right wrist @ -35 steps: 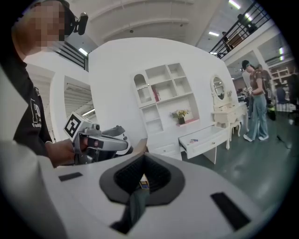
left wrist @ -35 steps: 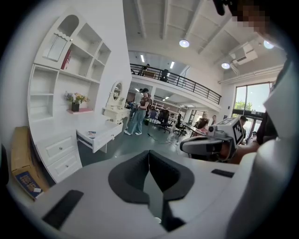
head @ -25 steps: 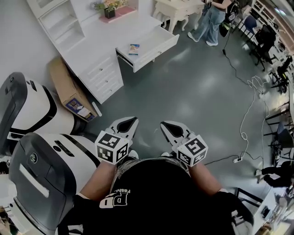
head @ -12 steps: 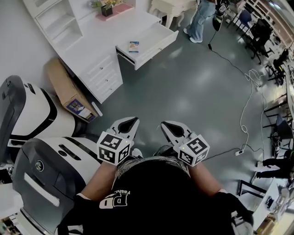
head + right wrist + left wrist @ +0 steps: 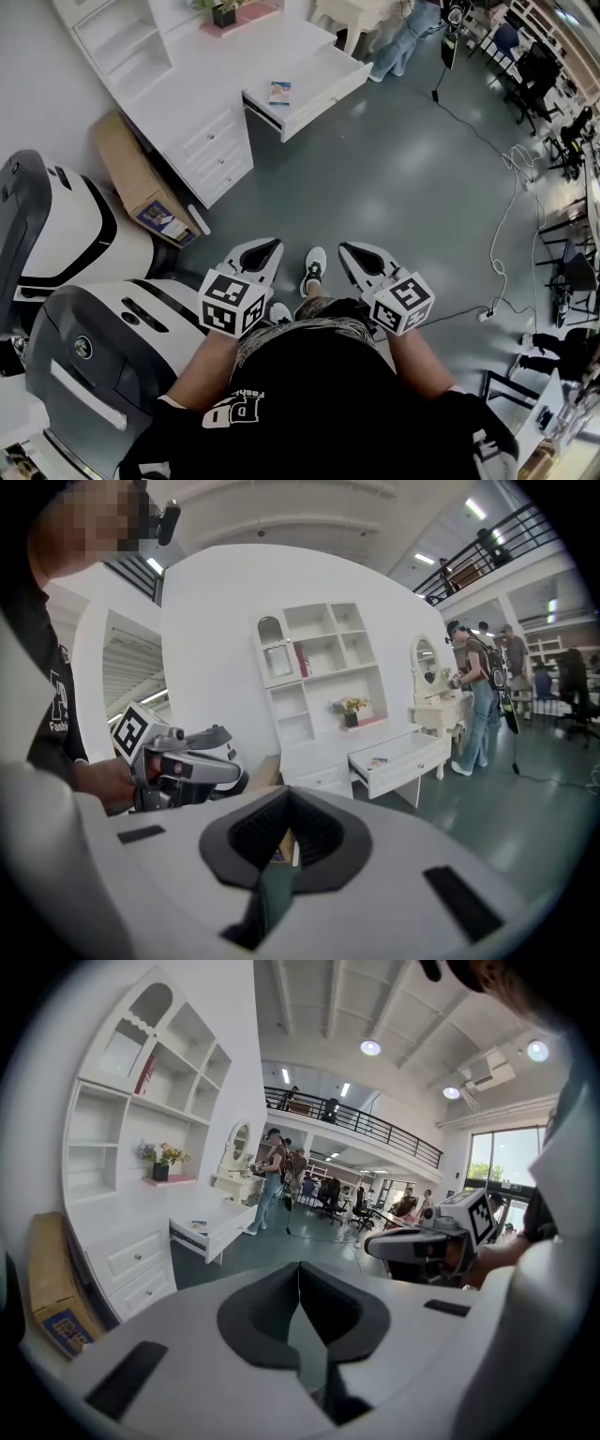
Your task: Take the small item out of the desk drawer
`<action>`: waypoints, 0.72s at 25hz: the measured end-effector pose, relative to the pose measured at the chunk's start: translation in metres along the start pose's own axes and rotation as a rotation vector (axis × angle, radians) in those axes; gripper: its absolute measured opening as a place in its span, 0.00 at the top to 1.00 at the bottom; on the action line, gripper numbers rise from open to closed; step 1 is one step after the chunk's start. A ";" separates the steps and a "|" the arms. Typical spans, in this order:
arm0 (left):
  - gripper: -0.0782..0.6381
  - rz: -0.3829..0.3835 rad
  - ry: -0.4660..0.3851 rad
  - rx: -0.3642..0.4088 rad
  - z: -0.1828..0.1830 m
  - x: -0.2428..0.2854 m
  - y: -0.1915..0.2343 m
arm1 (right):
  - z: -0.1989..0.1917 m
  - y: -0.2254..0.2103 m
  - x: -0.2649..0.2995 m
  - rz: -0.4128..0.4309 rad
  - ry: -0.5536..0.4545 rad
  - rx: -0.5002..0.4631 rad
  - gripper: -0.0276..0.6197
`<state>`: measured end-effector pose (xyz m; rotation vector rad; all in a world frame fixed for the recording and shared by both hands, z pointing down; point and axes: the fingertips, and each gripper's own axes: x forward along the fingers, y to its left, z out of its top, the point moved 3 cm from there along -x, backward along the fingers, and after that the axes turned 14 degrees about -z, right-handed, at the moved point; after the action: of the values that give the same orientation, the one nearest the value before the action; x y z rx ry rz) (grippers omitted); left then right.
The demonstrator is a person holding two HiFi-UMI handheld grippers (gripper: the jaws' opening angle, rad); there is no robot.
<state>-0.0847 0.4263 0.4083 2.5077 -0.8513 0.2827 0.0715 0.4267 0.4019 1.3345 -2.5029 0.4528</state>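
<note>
Grey floor [image 5: 403, 187] fills most of the head view. White desk [image 5: 187, 84] with shelf unit stands at the top left, cardboard box [image 5: 131, 173] leaning beside it. Desk drawer [image 5: 323, 89] is pulled out over the floor. Left gripper [image 5: 267, 248] and right gripper [image 5: 353, 251] are held side by side low in the frame, close to the person's body, both pointing toward the desk. Both have their jaws pressed together, tips meeting, nothing pinched. Small item [image 5: 279, 92], a flat printed packet, lies inside the open drawer near its left end, well apart from both grippers, ahead and slightly left of them, untouched.
</note>
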 end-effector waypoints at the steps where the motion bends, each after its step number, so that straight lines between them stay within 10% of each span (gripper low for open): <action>1: 0.87 0.011 -0.006 -0.008 0.002 -0.001 0.005 | 0.003 -0.002 0.007 0.011 0.003 -0.004 0.94; 18: 0.87 0.062 0.012 -0.052 0.055 0.053 0.085 | 0.053 -0.058 0.105 0.084 -0.009 0.027 0.94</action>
<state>-0.0928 0.3122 0.4100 2.4330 -0.9211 0.2918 0.0587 0.2959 0.4015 1.2474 -2.5768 0.5015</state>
